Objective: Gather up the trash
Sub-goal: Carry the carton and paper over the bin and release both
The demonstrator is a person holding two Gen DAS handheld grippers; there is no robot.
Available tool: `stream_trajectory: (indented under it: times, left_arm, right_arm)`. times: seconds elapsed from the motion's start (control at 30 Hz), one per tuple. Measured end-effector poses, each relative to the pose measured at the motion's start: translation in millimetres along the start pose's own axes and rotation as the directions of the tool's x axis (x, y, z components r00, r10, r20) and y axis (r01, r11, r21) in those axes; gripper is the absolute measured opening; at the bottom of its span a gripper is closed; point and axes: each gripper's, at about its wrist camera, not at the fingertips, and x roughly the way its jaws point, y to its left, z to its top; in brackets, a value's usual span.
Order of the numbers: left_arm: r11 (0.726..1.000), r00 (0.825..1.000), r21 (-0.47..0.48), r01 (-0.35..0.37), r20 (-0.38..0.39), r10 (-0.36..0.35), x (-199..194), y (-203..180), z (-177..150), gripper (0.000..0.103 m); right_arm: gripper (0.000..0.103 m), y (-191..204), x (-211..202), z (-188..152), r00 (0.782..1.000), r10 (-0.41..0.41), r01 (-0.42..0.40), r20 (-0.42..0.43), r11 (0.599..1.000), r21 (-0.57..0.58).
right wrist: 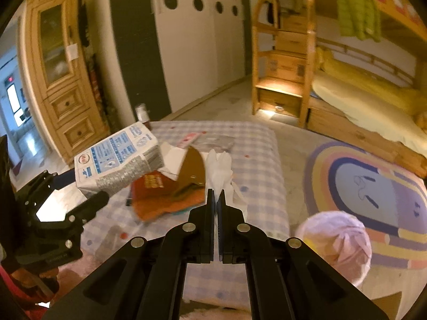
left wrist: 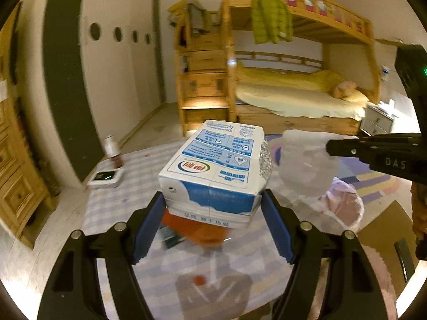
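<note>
The left gripper (left wrist: pixel 212 208) holds a blue-and-white milk carton (left wrist: pixel 216 165) between its blue pads (left wrist: pixel 145 230) — the jaws stand wide and are clamped on the carton's lower end, and the carton is lifted clear of the table. Beneath it lies an orange packet (right wrist: pixel 157 200), flat on the checked tablecloth (right wrist: pixel 256 165).

The right gripper (right wrist: pixel 216 194) has its jaws pressed together on the edge of a piece of white tissue (right wrist: pixel 220 168). In the left wrist view the same tissue (left wrist: pixel 304 165) hangs from the right gripper's tip at about 3 o'clock of the carton, near it; the two appear not to touch.

On the table, seen from the right wrist: a brown, curved piece of card (right wrist: pixel 192 170) at 11 o'clock of the right gripper's tips, leaning over the orange packet; a small pink-and-white wrapper (right wrist: pixel 190 137) further off at 12 o'clock; a small bottle (right wrist: pixel 141 114) at the table's far-left corner.

On the floor at 4 o'clock of the right gripper stands a bin lined with a pale pink bag (right wrist: pixel 339 237), just beside the table's near-right edge and at the rim of a rainbow-patterned rug (right wrist: pixel 368 184). A wooden bunk bed (left wrist: pixel 293 66) with a green jacket (left wrist: pixel 271 16) hung on its rail fills the far wall.
</note>
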Motion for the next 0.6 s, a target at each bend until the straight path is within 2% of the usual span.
stream_trajectory:
  times: [0.23, 0.47, 0.6]
  left_arm:
    - [0.986, 0.990, 0.092, 0.137, 0.004, -0.138, 28, -69, 18, 0.071]
    - [0.944, 0.960, 0.177, 0.277, -0.021, -0.278, 63, -145, 32, 0.071]
    - [0.922, 0.945, 0.209, 0.327, -0.050, -0.323, 88, -178, 37, 0.071]
  right_arm:
    - [0.001, -61, -22, -15, 0.992, -0.127, 0.125, 0.012, 0.987, 0.101]
    - [0.001, -130, -42, -37, 0.965, -0.263, 0.260, -0.012, 0.944, 0.203]
    - [0.002, -166, -43, -49, 0.949, -0.313, 0.312, -0.037, 0.917, 0.250]
